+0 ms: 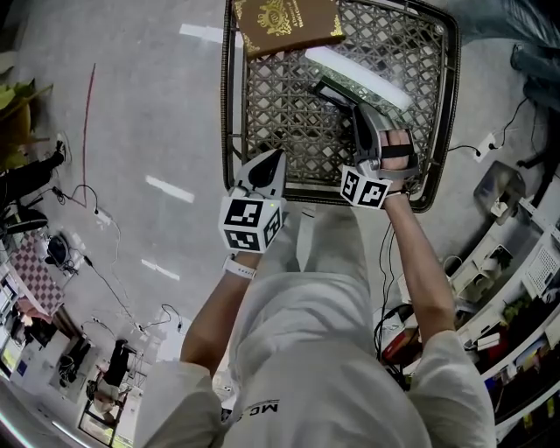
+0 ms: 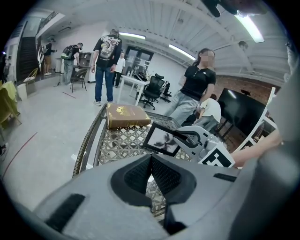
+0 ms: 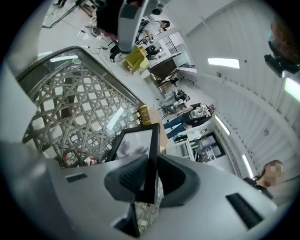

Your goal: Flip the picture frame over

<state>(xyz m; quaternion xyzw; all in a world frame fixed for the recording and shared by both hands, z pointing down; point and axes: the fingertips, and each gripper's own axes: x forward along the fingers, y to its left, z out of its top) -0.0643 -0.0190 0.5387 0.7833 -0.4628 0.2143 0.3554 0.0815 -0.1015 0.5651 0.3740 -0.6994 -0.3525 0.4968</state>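
A black picture frame (image 1: 330,89) with a dark flower print is lifted off the woven metal table (image 1: 229,105) and stands tilted on edge. My right gripper (image 1: 343,98) is shut on one side of it; in the right gripper view the frame (image 3: 136,143) runs edge-on between the pads. From the left gripper view the frame (image 2: 161,139) shows its picture side, with the right gripper (image 2: 194,137) clamped on its right edge. My left gripper (image 1: 265,168) hovers at the table's near edge, shut and with nothing in it (image 2: 151,161).
A brown book with gold print (image 1: 284,22) lies at the table's far end (image 2: 125,115). The table has a raised rim (image 2: 86,140). Several people stand beyond it on the grey floor. Cables and shelves lie to the right of the person.
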